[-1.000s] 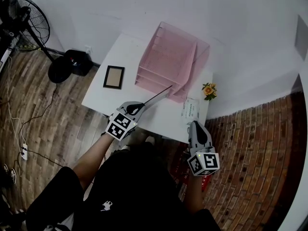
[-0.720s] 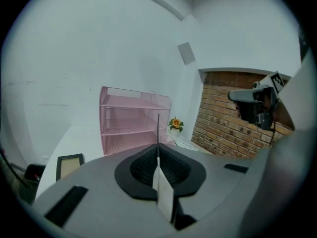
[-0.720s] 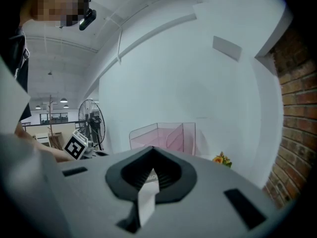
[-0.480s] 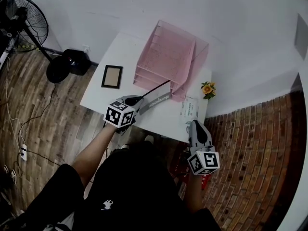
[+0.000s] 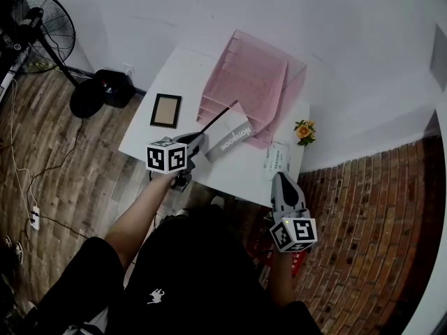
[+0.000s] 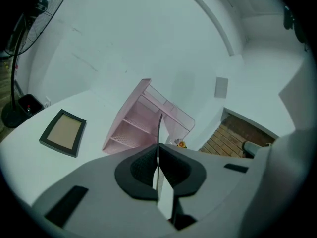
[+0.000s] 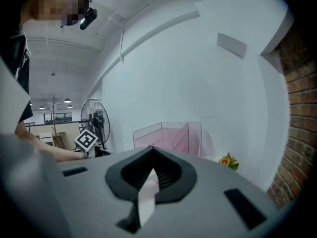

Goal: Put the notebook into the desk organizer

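A grey notebook [image 5: 229, 137] with a dark edge is clamped in my left gripper [image 5: 199, 144], which is shut on its near end. It hangs tilted above the white table [image 5: 150, 142], its far end just in front of the pink mesh desk organizer [image 5: 251, 86]. In the left gripper view the notebook [image 6: 159, 133] runs edge-on out of the left gripper [image 6: 158, 150] toward the organizer [image 6: 141, 120] and its shelves. My right gripper [image 5: 283, 185] hovers at the table's near right edge, shut and holding nothing. The right gripper view shows the organizer [image 7: 168, 135] ahead.
A dark picture frame [image 5: 166, 110] lies flat left of the organizer. A small flower pot [image 5: 303, 130] and a printed sheet [image 5: 277, 158] sit at the table's right. A standing fan [image 5: 42, 33] and a black bag [image 5: 98, 93] are on the wood floor to the left.
My left gripper has rolled and moved toward the organizer, so the notebook now shows its grey cover instead of only its edge. The right gripper has stayed put.
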`<state>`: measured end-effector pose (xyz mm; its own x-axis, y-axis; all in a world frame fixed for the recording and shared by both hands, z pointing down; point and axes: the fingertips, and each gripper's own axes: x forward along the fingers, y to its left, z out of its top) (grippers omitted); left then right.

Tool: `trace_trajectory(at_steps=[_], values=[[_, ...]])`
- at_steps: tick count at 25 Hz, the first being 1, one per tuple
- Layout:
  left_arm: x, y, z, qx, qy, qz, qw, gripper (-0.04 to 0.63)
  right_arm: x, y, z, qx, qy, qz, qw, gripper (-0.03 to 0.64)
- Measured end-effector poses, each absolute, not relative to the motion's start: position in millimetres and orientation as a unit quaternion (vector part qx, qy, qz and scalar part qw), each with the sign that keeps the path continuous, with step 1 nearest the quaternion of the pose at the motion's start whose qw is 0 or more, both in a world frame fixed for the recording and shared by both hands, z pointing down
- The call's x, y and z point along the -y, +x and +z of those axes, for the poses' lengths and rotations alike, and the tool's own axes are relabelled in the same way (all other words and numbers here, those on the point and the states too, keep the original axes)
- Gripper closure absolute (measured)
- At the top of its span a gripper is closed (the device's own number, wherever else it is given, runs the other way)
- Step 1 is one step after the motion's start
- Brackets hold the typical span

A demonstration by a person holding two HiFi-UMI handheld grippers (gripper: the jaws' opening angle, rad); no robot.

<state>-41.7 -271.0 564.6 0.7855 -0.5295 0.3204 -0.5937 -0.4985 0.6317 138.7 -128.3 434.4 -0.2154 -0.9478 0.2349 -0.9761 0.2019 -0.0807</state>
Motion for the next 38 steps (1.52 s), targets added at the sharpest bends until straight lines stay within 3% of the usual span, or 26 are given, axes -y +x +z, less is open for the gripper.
trace_trajectory(at_steps=[14,38], values=[[283,-42,566,0.36,0.827,-0.037,0.429,0.584,179,91,473,0.804,0.567,0.144,0.108,0.615],[329,-13,590,0.385,0.745,-0.139,0.527,0.584,235,74,499,0.8,0.559,0.207,0.071,0.615]])
